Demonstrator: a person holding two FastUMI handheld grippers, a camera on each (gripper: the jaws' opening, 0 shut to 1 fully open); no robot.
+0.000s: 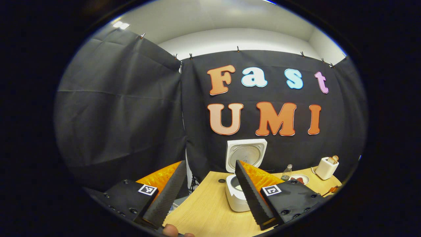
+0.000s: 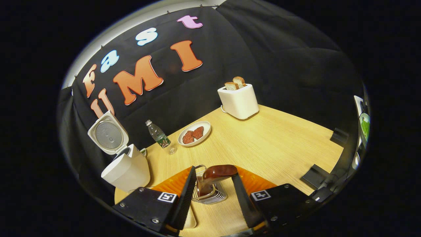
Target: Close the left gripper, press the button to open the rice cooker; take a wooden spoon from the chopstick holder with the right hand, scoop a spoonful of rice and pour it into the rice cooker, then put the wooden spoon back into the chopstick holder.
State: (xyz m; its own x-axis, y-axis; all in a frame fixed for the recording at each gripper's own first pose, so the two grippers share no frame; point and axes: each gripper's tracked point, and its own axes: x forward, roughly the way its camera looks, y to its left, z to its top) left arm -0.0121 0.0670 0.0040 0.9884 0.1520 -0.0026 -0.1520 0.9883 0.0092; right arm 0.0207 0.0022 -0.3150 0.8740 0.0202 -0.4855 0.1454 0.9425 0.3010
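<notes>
While rice cooker (image 1: pixel 237 194) sits lid-up at counter (image 1: pixel 204 210) edge, left gripper (image 1: pixel 210 197) jaws spread, holding nothing. Right gripper (image 2: pixel 210 194) jaws parted either side of wooden spoon (image 2: pixel 217 172) standing in chopstick holder (image 2: pixel 210 194), contact unclear.

Off to my far side a white toaster (image 2: pixel 239 101) stands on the wooden surface (image 2: pixel 269 141), close to the black cloth wall, with two slices of bread (image 2: pixel 235 83) sticking up out of its top. Nearer the middle of the surface I see a pale oval plate (image 2: pixel 204 125) carrying two dark reddish-brown pieces of food (image 2: pixel 193 134) side by side. Just beside the plate, toward the back wall, a small clear plastic bottle (image 2: pixel 158 134) stands tilted in my view, with a green label. Two black brackets (image 2: pixel 317 175) sit at the surface's outer edge, well apart from the toaster.
</notes>
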